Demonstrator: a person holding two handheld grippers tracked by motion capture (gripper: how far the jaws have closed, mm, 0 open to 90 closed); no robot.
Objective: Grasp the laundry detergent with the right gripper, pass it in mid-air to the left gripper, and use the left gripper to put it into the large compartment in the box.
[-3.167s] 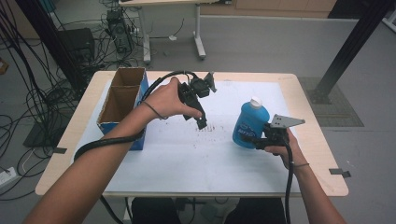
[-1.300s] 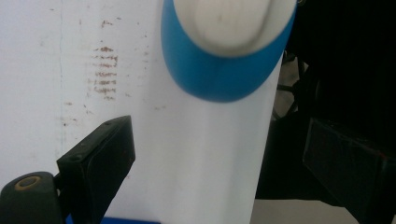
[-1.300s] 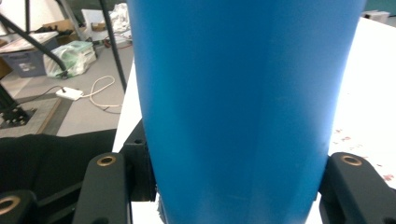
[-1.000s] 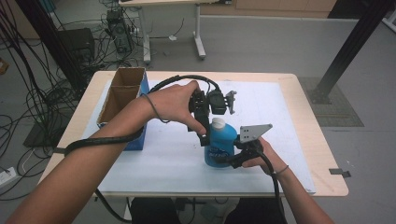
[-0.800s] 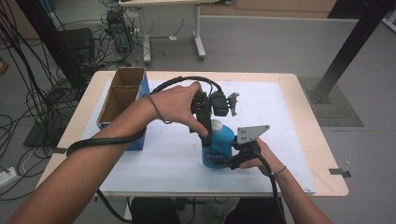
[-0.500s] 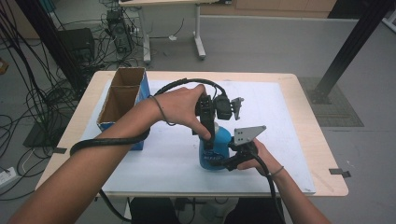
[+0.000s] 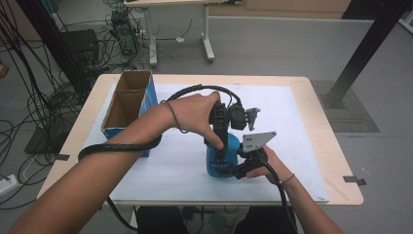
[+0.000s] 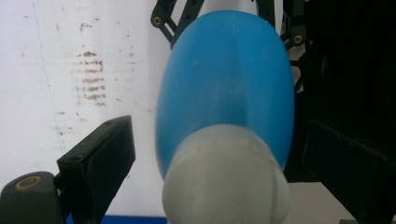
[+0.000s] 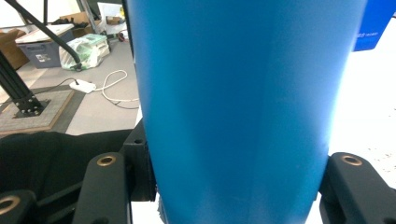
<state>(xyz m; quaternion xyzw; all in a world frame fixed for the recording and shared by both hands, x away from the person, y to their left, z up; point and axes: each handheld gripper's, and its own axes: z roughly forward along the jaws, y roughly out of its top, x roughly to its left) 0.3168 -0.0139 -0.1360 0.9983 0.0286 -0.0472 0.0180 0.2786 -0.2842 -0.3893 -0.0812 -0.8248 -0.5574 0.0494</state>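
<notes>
We clamp the right tool (image 7: 239,168) on the upright blue bottle (image 7: 221,161) near the surface's front edge; our left tool (image 7: 220,146) hangs directly above, jaws apart astride its white cap (image 8: 226,179).

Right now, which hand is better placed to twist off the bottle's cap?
The left. Its gripper hangs over the white cap, jaws open on either side of it. The right gripper is shut on the bottle, so it is likely steadying it.
</notes>
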